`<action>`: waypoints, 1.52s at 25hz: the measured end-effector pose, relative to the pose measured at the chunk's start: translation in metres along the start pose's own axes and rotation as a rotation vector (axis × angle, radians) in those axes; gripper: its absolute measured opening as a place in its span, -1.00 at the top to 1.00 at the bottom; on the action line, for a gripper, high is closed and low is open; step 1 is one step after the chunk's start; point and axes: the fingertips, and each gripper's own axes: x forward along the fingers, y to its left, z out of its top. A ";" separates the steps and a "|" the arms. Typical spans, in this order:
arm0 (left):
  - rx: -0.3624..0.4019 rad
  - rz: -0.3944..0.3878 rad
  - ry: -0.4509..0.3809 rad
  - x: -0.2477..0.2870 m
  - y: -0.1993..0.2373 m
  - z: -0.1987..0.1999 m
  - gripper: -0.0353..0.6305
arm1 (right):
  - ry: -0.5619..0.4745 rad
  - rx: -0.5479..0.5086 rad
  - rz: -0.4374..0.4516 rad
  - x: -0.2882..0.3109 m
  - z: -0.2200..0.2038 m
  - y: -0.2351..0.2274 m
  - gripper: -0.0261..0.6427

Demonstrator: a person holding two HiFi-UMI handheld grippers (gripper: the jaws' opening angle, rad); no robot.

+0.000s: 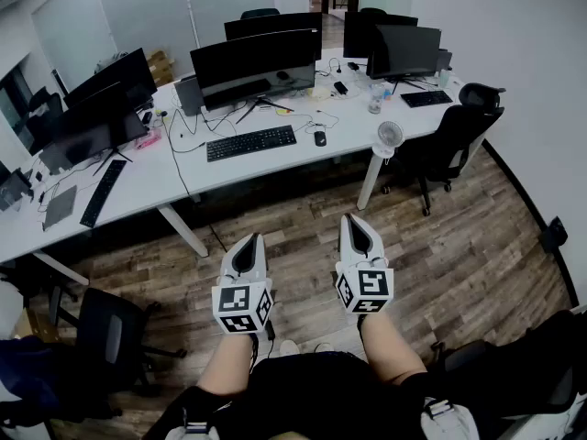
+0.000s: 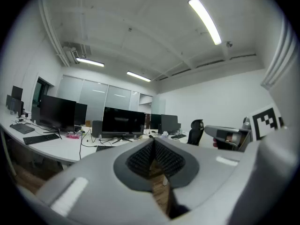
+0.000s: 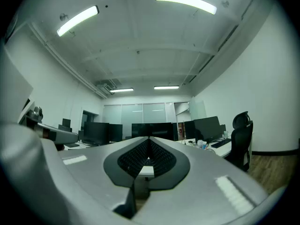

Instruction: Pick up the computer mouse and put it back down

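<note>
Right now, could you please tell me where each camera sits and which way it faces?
Head view: on the person's head, facing steeply down at the desk with the computer mouse; shows forearms, left gripper, right gripper.
Left gripper view: on the left gripper, level along its shut jaws toward the monitors; right gripper at its right edge.
Right gripper view: on the right gripper, along shut jaws; left gripper at its left edge.
Shared: all see the monitors.

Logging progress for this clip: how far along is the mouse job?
Done: nothing visible; the mouse lies on the desk beside the keyboard. In hand: nothing; the left gripper and right gripper are over the floor, short of the desk, fingers closed and empty. Left: reach, lift, set down.
</note>
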 end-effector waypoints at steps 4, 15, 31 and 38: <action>-0.010 0.005 -0.004 0.002 0.015 0.001 0.73 | 0.013 -0.029 -0.009 0.011 -0.004 0.010 0.93; -0.016 -0.051 -0.016 0.031 0.057 0.000 0.73 | -0.013 -0.064 -0.038 0.043 -0.008 0.041 0.93; -0.013 -0.085 -0.018 0.144 0.081 -0.005 0.73 | -0.022 -0.054 -0.089 0.141 -0.034 -0.008 0.93; -0.008 -0.055 0.010 0.253 0.077 -0.001 0.73 | 0.003 -0.022 -0.061 0.238 -0.053 -0.076 0.93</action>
